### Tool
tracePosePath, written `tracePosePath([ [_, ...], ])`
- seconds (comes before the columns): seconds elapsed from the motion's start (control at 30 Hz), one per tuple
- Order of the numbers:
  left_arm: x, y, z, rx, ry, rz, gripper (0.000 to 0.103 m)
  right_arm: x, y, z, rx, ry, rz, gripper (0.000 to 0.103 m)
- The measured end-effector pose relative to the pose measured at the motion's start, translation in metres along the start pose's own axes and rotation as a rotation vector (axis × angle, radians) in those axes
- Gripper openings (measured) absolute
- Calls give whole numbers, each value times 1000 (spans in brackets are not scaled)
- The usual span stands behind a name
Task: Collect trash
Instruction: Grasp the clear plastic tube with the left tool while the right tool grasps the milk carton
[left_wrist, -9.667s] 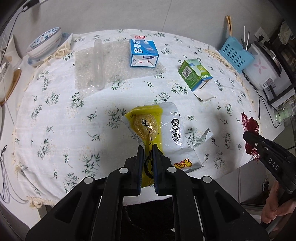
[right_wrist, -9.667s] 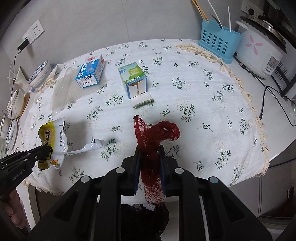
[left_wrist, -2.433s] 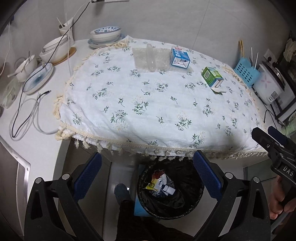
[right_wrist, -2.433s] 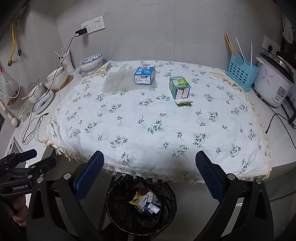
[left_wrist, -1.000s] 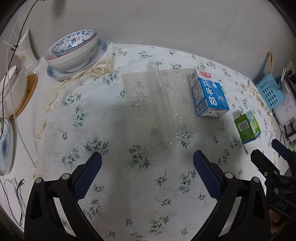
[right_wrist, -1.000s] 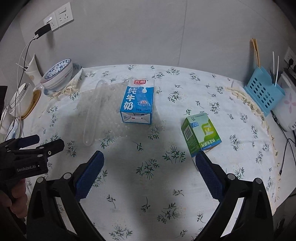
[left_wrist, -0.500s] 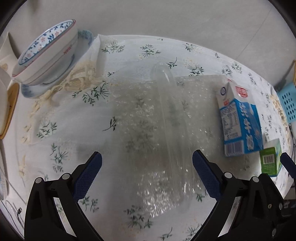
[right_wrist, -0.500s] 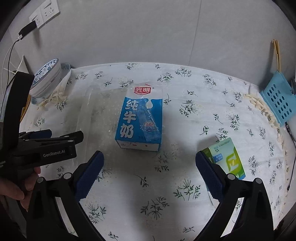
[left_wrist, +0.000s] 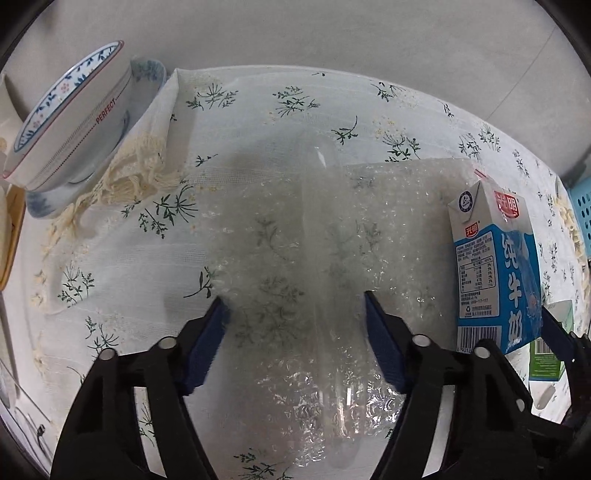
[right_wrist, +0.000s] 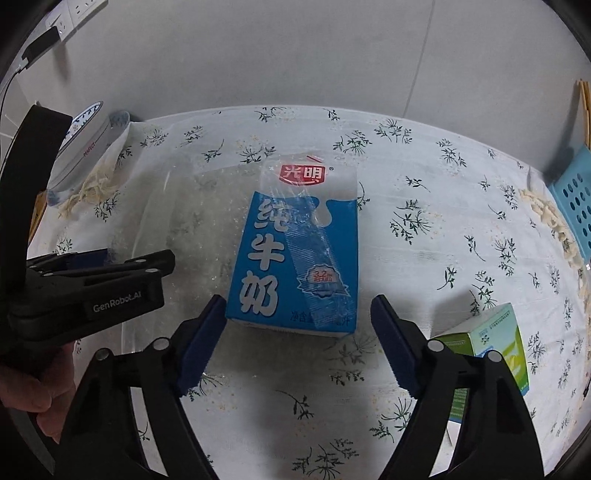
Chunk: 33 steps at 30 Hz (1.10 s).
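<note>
The blue milk carton (right_wrist: 295, 251) lies flat on the floral tablecloth (right_wrist: 424, 177), just ahead of the right gripper (right_wrist: 297, 332), its near end level with the blue pad tips. A strip of clear tape runs along its top face. Whether anything is inside the closed carton cannot be told. To the right of the right gripper, partly behind its right finger, sits a green box (right_wrist: 495, 339), also closed. Further to the right, at the edge of view, stands a blue perforated basket (right_wrist: 576, 206) with chopsticks rising from it.

The right gripper's jaws are closing from a wide spread; the carton lies ahead between their line, but the pads do not touch it and nothing is held. The gripper points steeply down at the cloth.

The left gripper (left_wrist: 295, 336) points steeply down over a sheet of clear bubble wrap (left_wrist: 388, 221) with a clear plastic tube (left_wrist: 325, 288) lying on it. The tube runs lengthwise between the fingers and away from them. Its jaws are closing too, with the tube and wrap between them, yet the pads stand clear of both. To its right lies the same milk carton (left_wrist: 495, 273); far to its upper left, stacked patterned bowls (left_wrist: 70, 114) stand off the cloth, empty as far as can be seen.

In the right wrist view, a hand (right_wrist: 33, 384) grips the left gripper's handle low on the left.
</note>
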<state>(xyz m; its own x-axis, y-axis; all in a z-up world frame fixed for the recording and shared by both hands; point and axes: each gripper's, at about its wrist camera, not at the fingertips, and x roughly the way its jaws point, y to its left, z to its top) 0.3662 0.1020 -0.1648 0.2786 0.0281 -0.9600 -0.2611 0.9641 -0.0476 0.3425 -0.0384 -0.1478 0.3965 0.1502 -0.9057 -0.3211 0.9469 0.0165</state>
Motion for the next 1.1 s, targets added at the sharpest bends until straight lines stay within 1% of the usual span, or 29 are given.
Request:
tracePosePath([
  [0.03,-1,0,1,-1,1,3,59,2,1,1,1,3,3,73],
  [0.07,-1,0,2,-4,2,3,57,3,1,1,3,6,4,71],
  [0.13,-6,4,1,3,1,12,41,5,2,2,11,8,8,66],
  [0.17,-9,7,-1,3,0,16,39,6,3,3,18,12,13,63],
  [0.2,-10,9,0,3,2,18,33,6,2,3,25,8,15,63],
  [0.23,-11,10,0,2,3,17,30,5,2,2,29,5,18,63],
  [0.3,-14,14,-2,-3,3,4,28,6,2,2,32,1,20,62],
  [0.53,-21,32,-9,-17,-18,-55,27,6,2,0,37,-5,19,62],
  [0.63,-24,36,-12,-10,-27,-64,27,3,0,-1,44,-6,17,62],
  [0.8,-25,45,-14,-21,-34,-51,27,4,2,0,45,-7,7,62],
  [0.87,-26,53,-20,-26,-34,-49,27,4,3,0,44,-7,5,62],
  [1.1,-39,76,-27,-38,-55,-76,27,4,2,0,60,-12,9,62],
])
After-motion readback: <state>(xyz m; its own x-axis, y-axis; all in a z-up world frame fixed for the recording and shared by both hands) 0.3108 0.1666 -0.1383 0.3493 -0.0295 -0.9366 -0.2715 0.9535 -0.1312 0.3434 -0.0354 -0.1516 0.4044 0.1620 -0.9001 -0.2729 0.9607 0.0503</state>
